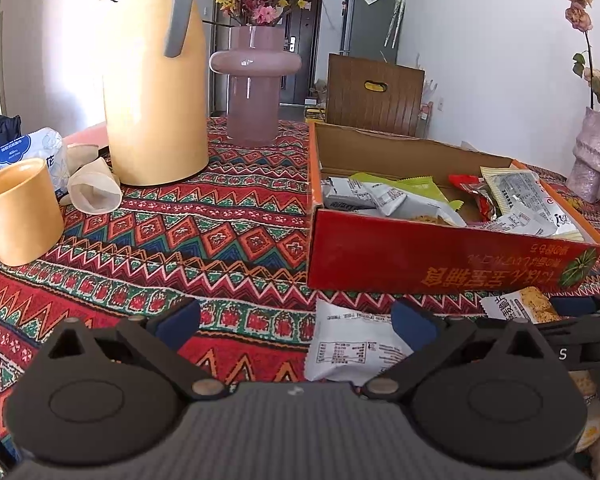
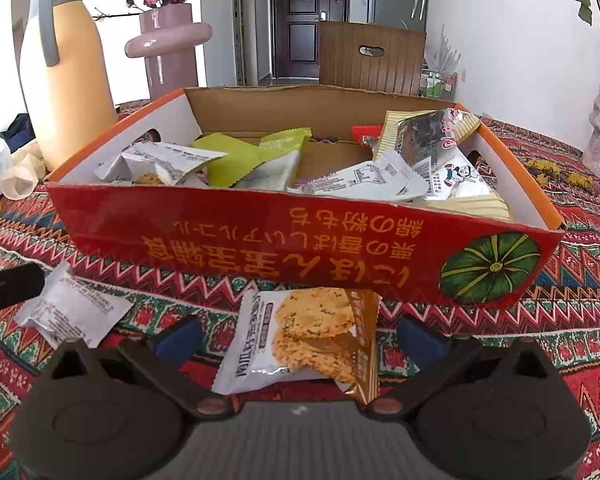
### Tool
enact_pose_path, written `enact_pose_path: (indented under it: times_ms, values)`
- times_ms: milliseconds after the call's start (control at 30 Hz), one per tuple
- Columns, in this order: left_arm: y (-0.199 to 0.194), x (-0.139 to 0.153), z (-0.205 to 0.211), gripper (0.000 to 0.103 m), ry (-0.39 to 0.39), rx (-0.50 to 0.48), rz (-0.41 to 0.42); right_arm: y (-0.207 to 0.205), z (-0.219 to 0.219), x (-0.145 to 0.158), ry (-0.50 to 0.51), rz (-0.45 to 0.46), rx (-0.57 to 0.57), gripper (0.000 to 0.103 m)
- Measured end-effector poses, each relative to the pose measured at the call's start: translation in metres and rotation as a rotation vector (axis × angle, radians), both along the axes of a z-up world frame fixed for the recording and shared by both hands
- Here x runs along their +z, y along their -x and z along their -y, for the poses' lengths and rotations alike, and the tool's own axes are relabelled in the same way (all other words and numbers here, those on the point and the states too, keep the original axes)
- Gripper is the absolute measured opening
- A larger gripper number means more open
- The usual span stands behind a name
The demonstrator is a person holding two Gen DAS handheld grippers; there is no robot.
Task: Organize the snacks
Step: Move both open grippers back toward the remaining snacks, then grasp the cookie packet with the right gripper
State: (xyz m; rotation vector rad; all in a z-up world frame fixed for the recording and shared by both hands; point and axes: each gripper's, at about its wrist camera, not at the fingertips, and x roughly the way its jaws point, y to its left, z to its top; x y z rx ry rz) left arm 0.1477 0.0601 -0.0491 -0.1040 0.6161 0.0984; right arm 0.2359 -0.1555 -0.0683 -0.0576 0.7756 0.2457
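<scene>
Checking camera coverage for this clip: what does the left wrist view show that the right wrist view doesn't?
Left only: a whole yellow mug beside the jug.
Right only: the pumpkin picture on the box front, and the cracker packet whole, between the open right gripper.
Both: the red box holding snacks, the yellow jug, the pink vase, a white packet on the tablecloth.

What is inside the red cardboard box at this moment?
The red box holds loose snack packets: white ones, green ones, a red one and a silver pack. Bare cardboard shows mid-floor; anything beneath the piled wrappers is covered.
</scene>
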Motion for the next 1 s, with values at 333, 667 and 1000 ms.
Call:
enact_pose_path:
  times_ms: [333,667,1000]
  values:
    - [-0.001,-0.001,-0.001,0.103,0.005,-0.001,-0.001,0.009,0.005,0.009,-0.028,0.03,0.0,0.054]
    - [-0.001,-0.001,-0.001,0.103,0.004,0.001,-0.005,0.044,0.021,0.031,-0.033,0.153,-0.002,0.047]
    - [-0.004,-0.004,0.0,0.103,-0.007,0.003,-0.018,0.068,0.049,0.04,-0.057,0.243,-0.061,0.047]
